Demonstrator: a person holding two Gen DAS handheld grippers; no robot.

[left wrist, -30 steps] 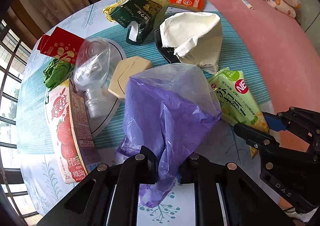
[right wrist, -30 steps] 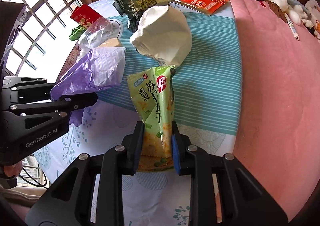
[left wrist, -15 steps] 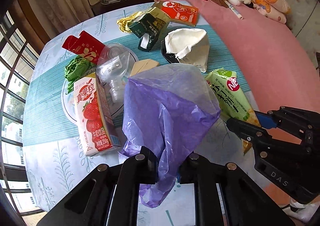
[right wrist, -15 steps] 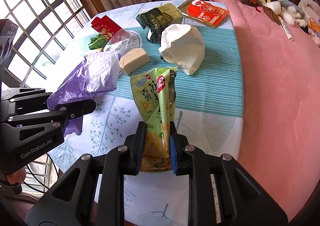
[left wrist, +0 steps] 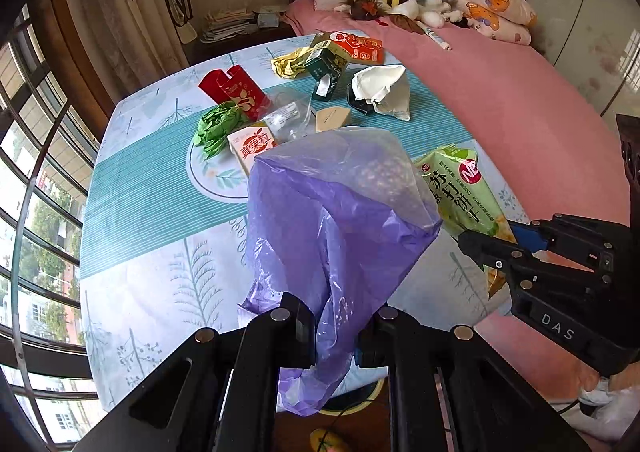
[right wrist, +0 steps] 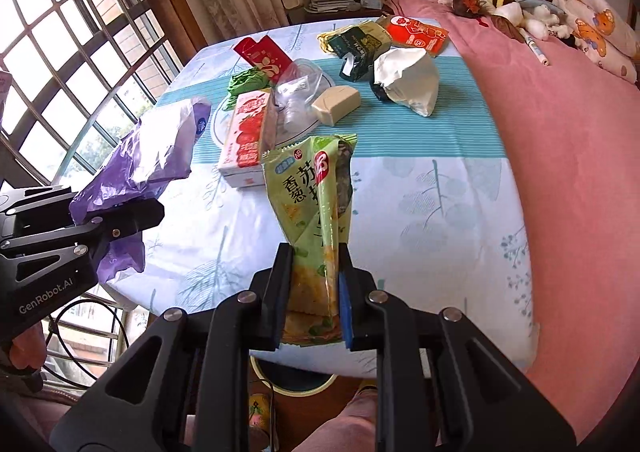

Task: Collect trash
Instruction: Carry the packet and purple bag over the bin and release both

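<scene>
The thin translucent purple plastic trash bag [left wrist: 340, 220] hangs pinched between the fingers of the left gripper [left wrist: 335, 332], its mouth billowing open toward twelve o'clock above the near edge of the table with the pale blue leaf-print cloth [left wrist: 160, 252]. At three o'clock from the bag, the right gripper [right wrist: 313, 296] is clamped on the lower end of a green crinkled snack packet with red logo [right wrist: 312, 188], held upright and lifted off the cloth, just beside the bag's rim in the left wrist view.

In the right wrist view, the remaining litter lies on the table at twelve o'clock from the packet: a pink-and-white strawberry drink carton [right wrist: 248, 132], a crushed clear plastic bottle [right wrist: 296, 92] touching the carton, a beige wedge-shaped box [right wrist: 336, 104], a crumpled white paper bag [right wrist: 408, 80], a dark green carton [right wrist: 356, 48], a red folded card packet [right wrist: 262, 54], a crumpled green wrapper [right wrist: 244, 84] and a flat orange-red sachet [right wrist: 416, 34]. A pink bedspread [right wrist: 560, 172] borders the table at three o'clock.
</scene>
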